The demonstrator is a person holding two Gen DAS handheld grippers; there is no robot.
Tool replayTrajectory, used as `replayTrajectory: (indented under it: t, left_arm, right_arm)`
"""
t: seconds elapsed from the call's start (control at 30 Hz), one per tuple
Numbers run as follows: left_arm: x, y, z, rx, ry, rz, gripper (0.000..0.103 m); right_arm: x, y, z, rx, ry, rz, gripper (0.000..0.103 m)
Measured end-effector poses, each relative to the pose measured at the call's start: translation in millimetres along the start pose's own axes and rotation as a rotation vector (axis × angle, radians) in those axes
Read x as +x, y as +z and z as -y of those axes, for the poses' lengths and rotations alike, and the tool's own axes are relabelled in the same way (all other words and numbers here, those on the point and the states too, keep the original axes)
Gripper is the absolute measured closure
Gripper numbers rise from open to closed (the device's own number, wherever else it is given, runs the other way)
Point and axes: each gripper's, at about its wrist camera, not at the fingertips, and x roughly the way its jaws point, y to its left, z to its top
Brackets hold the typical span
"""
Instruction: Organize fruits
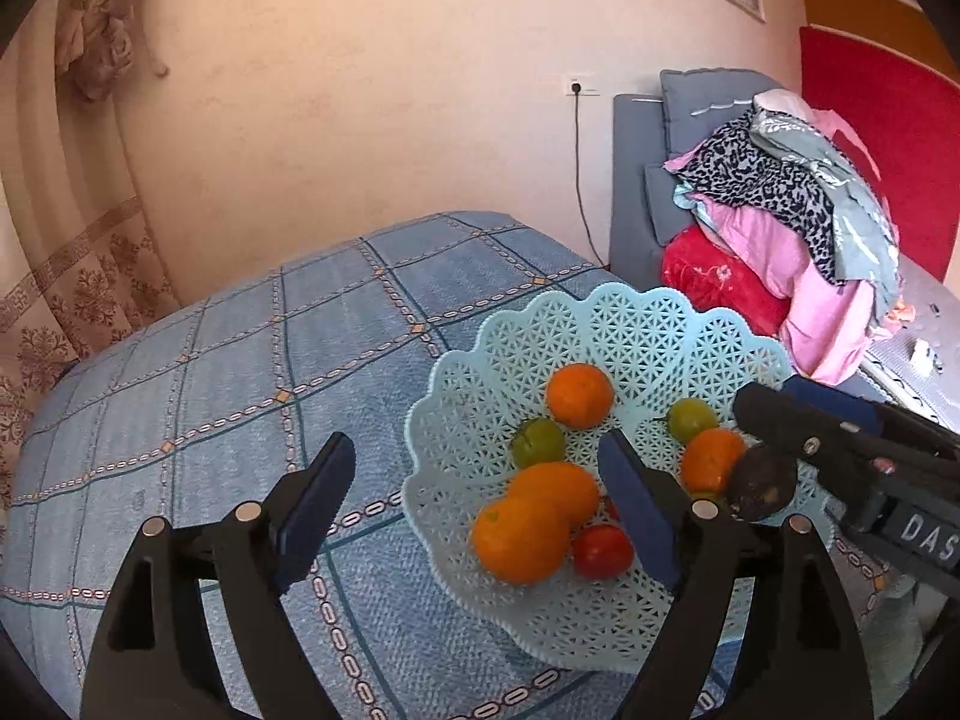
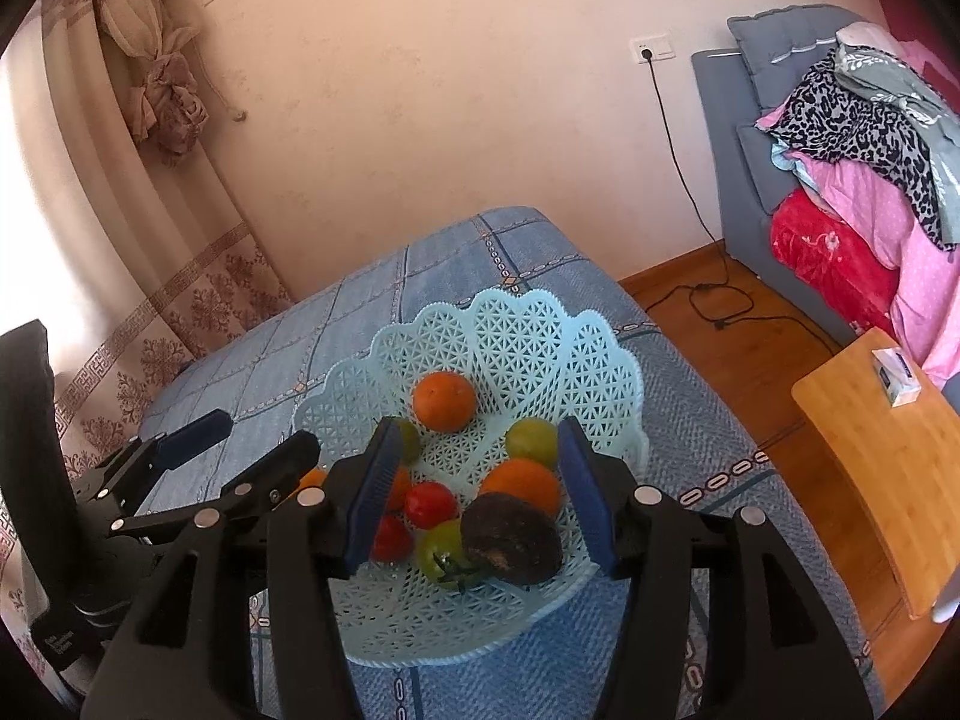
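Right wrist view: right gripper hangs open over the basket, clear of the avocado resting among oranges and tomatoes; left gripper gapes wide, empty, above the rim

Two bright, warm-toned daylit fisheye views. Light enters through the curtain at left, which is blown out to white at its edge. Shadows are soft. Straight lines bow outward, black vignetting fills the corners, and focus is slightly soft throughout.
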Motion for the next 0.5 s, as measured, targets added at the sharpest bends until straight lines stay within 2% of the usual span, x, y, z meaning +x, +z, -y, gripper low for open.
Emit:
replayTrajectory:
  t: [0.17, 0.37, 0.4, 0.5]
  left_arm:
    - [-0.8, -2.5, -1.2, 0.018, 0.072, -0.010, 0.020]
    - [-6.0, -7.0, -3.4, 0.036, 0.125, -0.012, 0.020]
    - [-7.7, -7.5, -3.6, 0.040, 0.135, -0.008, 0.010]
    - [-14.7, -8.8, -3.8, 0.053, 0.170, 0.015, 0.009]
  right_arm:
    - [-2.9, 2.2, 2.9, 0.011, -0.011, 0.003, 0.047]
    - [-7.5, 2.5, -1.3, 0.001, -0.018, -0.001, 0.028]
    - [-8.1, 2.3, -2.4, -0.005, -0.025, -0.001, 0.024]
    - [-12.3, 2.6, -6.8, -0.034, -0.043, 0.010, 0.020]
